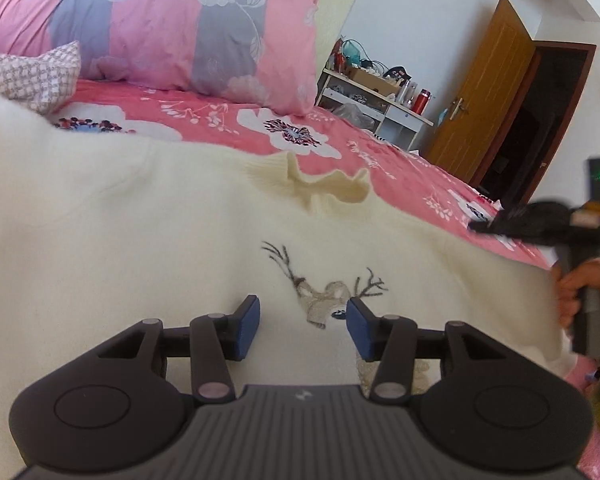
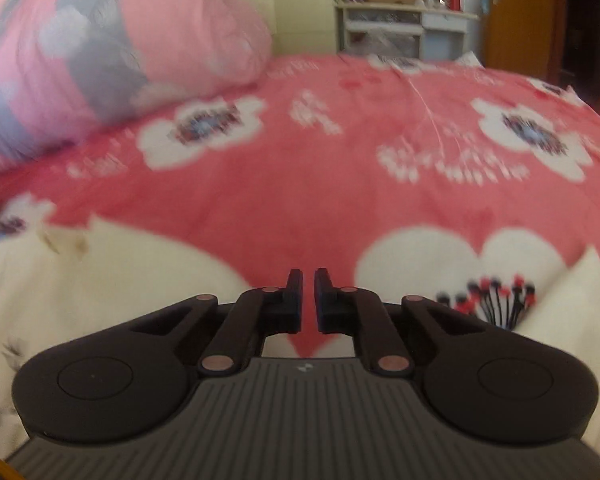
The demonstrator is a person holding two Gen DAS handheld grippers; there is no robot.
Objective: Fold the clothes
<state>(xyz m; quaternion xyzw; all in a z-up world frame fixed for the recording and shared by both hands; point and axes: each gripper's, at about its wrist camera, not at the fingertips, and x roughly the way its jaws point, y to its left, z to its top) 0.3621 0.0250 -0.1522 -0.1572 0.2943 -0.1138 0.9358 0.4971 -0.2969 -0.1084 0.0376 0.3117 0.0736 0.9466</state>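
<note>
A: Left wrist view is showing the cream sweater (image 1: 148,216) lying spread across the bed (image 1: 400,160), front up, with its stitched deer (image 1: 324,300) sitting just ahead of the left gripper (image 1: 302,322), between the jaws. Those jaws are standing partly open and are holding nothing; the blue pads (image 1: 247,326) are hovering over the knit without pinching it.

B: And the right gripper (image 2: 308,300)? In its own view the jaws are looking almost shut, only a thin slit between them, with nothing caught in it. Pink bedsheet is showing ahead of them, and cream fabric is lying off to both sides and below.

A: Agreed. From the left wrist view the right gripper is appearing far out past the right jaw, blurred, over the sweater's edge, with a hand (image 1: 580,296) gripping its handle.

B: So how far along are we judging this?

A: Barely begun, I'd say. The body is looking flat and I am seeing no fold in it. The pink quilt (image 1: 172,24) is piled well beyond the jaws, out of the way.

B: Then every fold is still waiting.
</note>
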